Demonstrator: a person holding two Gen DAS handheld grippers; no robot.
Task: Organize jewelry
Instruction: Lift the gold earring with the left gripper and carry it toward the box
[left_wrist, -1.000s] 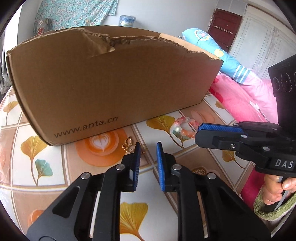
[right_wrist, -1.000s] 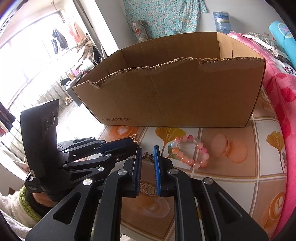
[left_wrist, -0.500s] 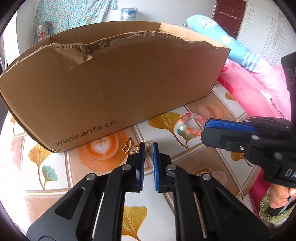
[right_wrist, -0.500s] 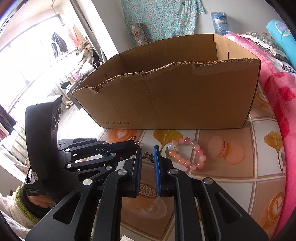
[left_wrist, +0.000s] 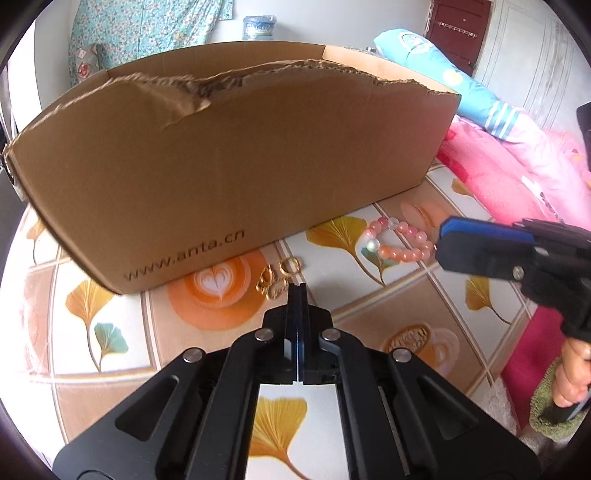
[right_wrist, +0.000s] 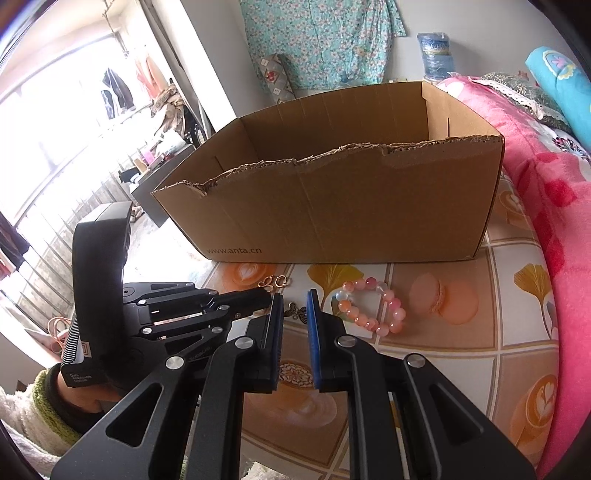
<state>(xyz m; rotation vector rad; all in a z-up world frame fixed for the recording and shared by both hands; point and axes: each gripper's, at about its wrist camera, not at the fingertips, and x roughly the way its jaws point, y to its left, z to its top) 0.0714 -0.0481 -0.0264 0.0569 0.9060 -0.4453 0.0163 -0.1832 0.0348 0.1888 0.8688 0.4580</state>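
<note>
Pinching together with nothing visible between its pads, the left gripper (left_wrist: 297, 286) is standing clenched over the patterned cloth (left_wrist: 110, 317), its jaws having just been closing. At about 11 o'clock from its tips, just beside them, the gold charm (left_wrist: 271, 284) is lying flat, with a gold ring (left_wrist: 289, 265) touching or nearly touching the charm's far end. Whether the tips are touching the charm cannot be told.

Sitting behind these pieces, at 12 o'clock, the torn-edged box (left_wrist: 240, 166) is taking up most of the left wrist view, its near wall facing the camera. The bead bracelet (left_wrist: 397, 243) is lying at 2 o'clock from the left tips, near the box's foot, with the right gripper (right_wrist: 295, 308) reaching in from 3 o'clock, its tip just beside the beads.

In the right wrist view, the right jaws are standing a little apart, pressing on nothing. A dark butterfly charm (right_wrist: 295, 311) is lying on the cloth in line with the gap between them; whether the pads reach it cannot be told. The bracelet is resting at 2 o'clock from these tips, and the left gripper is coming in from 9 o'clock, held by a hand (right_wrist: 79, 400) in a fuzzy sleeve (right_wrist: 33, 417).
</note>
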